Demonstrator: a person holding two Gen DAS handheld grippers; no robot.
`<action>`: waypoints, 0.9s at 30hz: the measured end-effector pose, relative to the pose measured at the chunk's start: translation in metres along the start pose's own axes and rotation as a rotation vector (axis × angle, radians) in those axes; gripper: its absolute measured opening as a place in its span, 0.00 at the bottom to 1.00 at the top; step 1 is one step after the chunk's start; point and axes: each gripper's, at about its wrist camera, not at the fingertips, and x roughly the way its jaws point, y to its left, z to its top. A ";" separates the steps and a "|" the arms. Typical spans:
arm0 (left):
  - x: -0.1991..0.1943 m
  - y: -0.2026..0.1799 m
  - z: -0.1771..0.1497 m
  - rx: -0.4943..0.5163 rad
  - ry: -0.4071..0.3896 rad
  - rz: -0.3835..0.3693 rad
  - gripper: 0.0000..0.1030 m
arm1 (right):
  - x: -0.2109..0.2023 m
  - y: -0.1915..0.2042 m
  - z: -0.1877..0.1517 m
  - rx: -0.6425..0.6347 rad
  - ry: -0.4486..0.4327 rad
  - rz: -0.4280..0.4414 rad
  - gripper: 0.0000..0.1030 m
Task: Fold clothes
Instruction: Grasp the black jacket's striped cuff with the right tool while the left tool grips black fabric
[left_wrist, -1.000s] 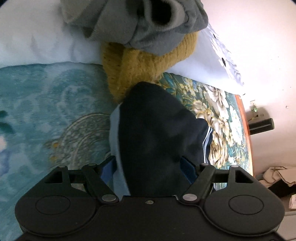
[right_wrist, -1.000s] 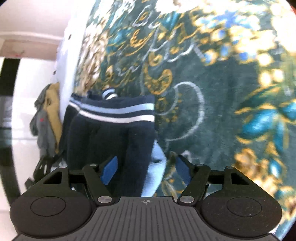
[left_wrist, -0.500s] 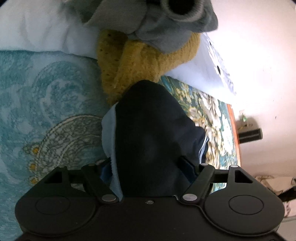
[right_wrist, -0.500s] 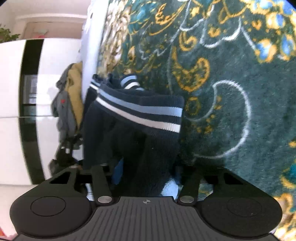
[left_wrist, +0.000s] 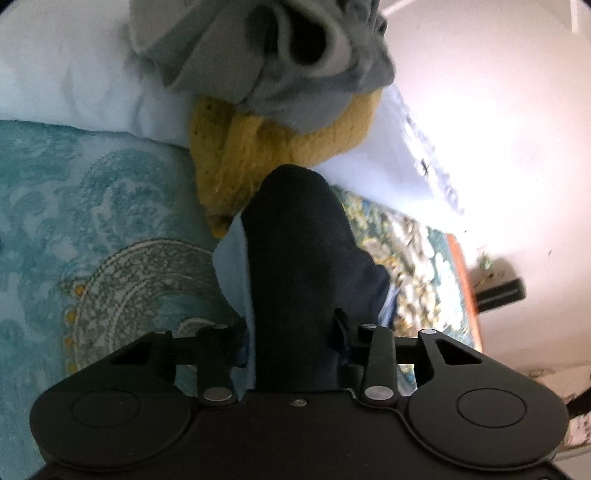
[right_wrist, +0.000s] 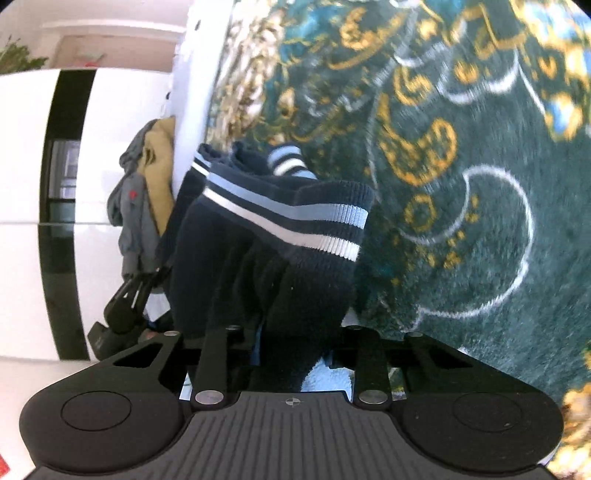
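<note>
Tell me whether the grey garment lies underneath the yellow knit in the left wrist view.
No, the grey garment is piled on top of the yellow knit.

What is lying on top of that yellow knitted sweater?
A crumpled grey garment lies heaped on the yellow knitted sweater, covering its upper part. How far the sweater reaches underneath is hidden.

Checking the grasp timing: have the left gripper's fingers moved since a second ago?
Yes. The left gripper is closing inward onto the navy garment, against its own fixed black body.
</note>
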 end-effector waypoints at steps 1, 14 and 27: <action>-0.006 -0.001 -0.003 -0.005 -0.017 -0.009 0.36 | -0.002 0.005 0.001 -0.024 0.003 -0.005 0.25; -0.160 0.064 -0.056 -0.198 -0.267 0.052 0.35 | 0.022 0.087 0.013 -0.389 0.262 -0.079 0.24; -0.385 0.141 -0.253 -0.682 -0.654 0.370 0.35 | 0.202 0.208 -0.074 -0.959 0.937 -0.057 0.24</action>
